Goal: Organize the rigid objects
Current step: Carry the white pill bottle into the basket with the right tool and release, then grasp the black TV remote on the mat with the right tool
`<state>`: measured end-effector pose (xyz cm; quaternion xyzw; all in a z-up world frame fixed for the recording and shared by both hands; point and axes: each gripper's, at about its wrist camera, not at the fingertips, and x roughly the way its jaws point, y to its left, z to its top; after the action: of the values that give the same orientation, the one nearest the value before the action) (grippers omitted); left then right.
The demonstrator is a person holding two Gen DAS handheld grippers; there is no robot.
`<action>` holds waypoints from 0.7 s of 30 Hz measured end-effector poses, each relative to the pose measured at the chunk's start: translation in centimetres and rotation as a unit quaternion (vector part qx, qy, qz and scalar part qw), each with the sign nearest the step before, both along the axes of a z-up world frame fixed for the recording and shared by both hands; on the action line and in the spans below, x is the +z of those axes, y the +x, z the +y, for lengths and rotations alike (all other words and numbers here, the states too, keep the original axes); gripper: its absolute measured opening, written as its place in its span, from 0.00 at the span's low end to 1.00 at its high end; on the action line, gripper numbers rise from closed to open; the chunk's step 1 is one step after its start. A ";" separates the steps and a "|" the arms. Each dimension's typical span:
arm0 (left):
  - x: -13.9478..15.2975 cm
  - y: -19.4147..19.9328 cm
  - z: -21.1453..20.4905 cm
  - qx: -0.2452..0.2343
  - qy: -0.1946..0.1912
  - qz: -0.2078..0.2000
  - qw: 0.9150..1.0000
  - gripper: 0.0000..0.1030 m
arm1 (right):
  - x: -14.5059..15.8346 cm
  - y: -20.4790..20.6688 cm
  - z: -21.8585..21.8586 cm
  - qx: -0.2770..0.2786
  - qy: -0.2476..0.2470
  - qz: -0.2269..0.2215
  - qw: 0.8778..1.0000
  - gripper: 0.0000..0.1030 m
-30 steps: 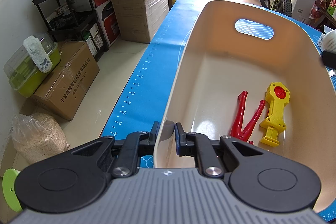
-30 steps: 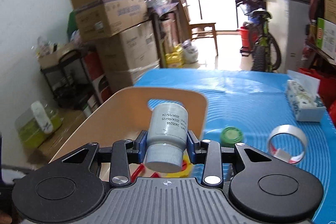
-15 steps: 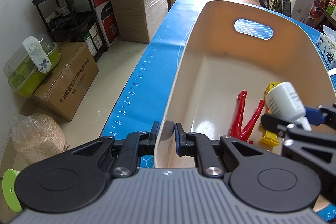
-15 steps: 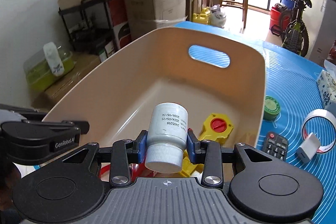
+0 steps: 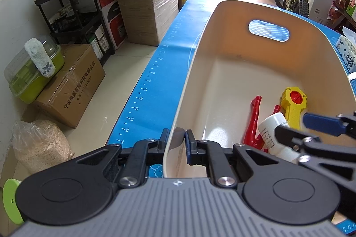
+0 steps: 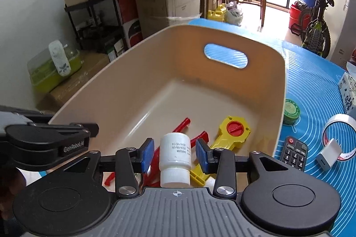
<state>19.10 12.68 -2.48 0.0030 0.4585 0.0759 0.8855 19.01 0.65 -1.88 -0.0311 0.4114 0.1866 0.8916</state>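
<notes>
White plastic, the bottle (image 6: 175, 157) lies between the spread fingers of the right gripper (image 6: 175, 155), clear gaps on both sides, so it is released rather than pinched. It sits low inside the beige bin (image 6: 262, 90), over the red toy pliers (image 6: 184, 123) and beside the yellow toy tool (image 6: 231, 132). It looks light, stiff and smooth, likely to roll; the ribbed cap or the mid-body would give the surest hold. At the bin's near-left rim, the left gripper (image 5: 175, 140) is pressed onto the wall. Outside the bin's right wall, a remote (image 6: 293, 155), tape roll (image 6: 340, 123) and green tin (image 6: 291, 111) lie on the counter (image 6: 316, 81).
</notes>
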 end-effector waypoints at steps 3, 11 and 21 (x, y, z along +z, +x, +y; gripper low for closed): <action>0.0 0.0 0.0 0.001 0.000 0.000 1.000 0.16 | 1.4 -0.5 -1.5 -0.016 0.032 -0.024 0.999 0.49; 0.0 0.0 0.1 0.001 -0.002 0.000 1.000 0.16 | 3.3 -0.4 -7.6 -0.107 0.067 -0.070 0.989 0.49; 0.0 -0.1 0.1 0.001 -0.003 0.000 1.000 0.16 | -0.2 0.7 -12.7 -0.229 0.030 -0.069 0.970 0.49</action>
<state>19.05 12.81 -2.45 -0.0001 0.4590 0.0755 0.8852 19.71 -12.06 -2.05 0.0784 0.3393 -0.0128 0.9373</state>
